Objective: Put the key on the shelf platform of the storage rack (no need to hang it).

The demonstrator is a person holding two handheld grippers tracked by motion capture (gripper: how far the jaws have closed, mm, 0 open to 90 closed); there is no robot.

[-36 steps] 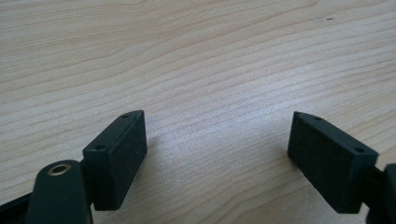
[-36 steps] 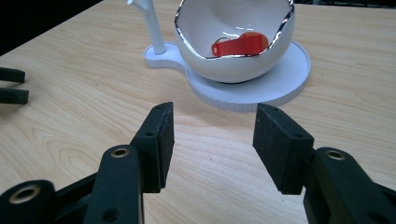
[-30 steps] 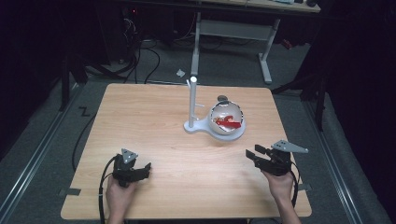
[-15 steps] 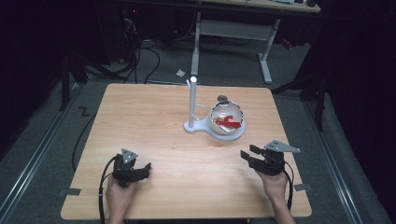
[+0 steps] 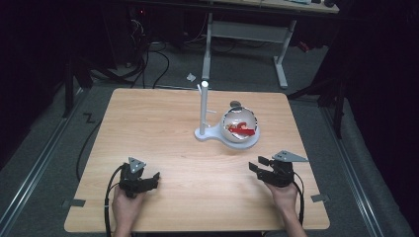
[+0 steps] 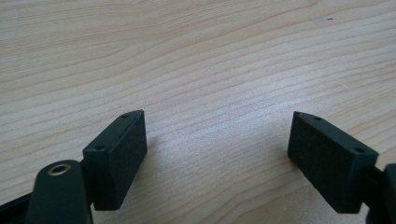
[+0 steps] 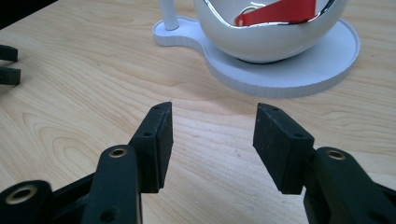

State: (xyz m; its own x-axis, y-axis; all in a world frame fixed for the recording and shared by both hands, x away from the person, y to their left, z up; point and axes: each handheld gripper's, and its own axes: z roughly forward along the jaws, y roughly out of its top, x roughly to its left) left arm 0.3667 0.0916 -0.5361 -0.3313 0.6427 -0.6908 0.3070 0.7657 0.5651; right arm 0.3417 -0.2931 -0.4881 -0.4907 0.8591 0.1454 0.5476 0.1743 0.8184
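Two grippers, left (image 5: 154,177) and right (image 5: 257,165), jaws apart, empty, near edge. Bowl (image 5: 240,126) on stand (image 5: 207,134), far right. Approach step; next the right must reach the bowl.

floor: grey carpet (image 5: 163,69) | behind: white-legged desk (image 5: 247,29) | room: dark
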